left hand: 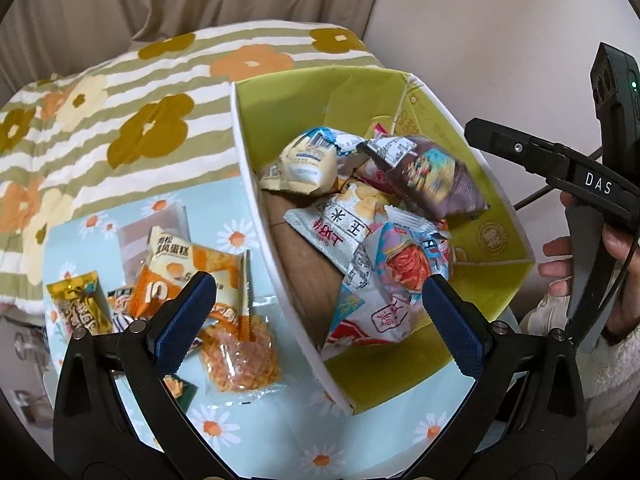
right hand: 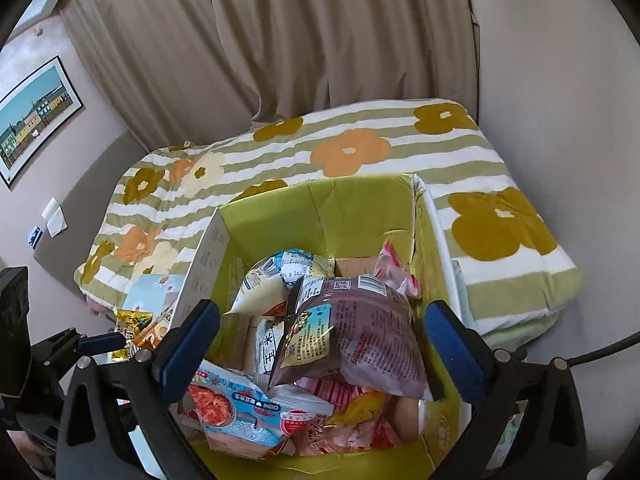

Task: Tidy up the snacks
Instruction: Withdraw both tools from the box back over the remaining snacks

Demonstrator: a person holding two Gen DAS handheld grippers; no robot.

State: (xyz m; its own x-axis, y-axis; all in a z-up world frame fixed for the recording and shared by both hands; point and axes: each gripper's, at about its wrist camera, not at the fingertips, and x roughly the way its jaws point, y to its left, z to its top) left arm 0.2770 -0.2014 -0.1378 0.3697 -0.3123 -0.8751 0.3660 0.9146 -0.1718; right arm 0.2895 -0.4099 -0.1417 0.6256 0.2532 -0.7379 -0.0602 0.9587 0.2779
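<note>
I am holding the right gripper [right hand: 322, 336] released over the green box [right hand: 360, 204], the purple snack bag [right hand: 360, 340] lying loose between its jaws. My left gripper [left hand: 318, 308] is gaping too, its jaws straddling the box wall, the orange snack packets [left hand: 208, 276] lying by its left jaw.

Soft, even daylight is filling both views; no hard shadows are falling inside the green box [right hand: 320, 204]. The light is appearing diffuse and slightly warm through the beige curtain [right hand: 280, 40]. Small glare spots are showing on the glossy snack wrappers [left hand: 384, 264]. Fisheye distortion is bending straight edges outward, and a dark vignette is ringing each frame. The centres are staying sharp; the corners are softening. The near tool fingers [left hand: 188, 312] are reading slightly soft.
</note>
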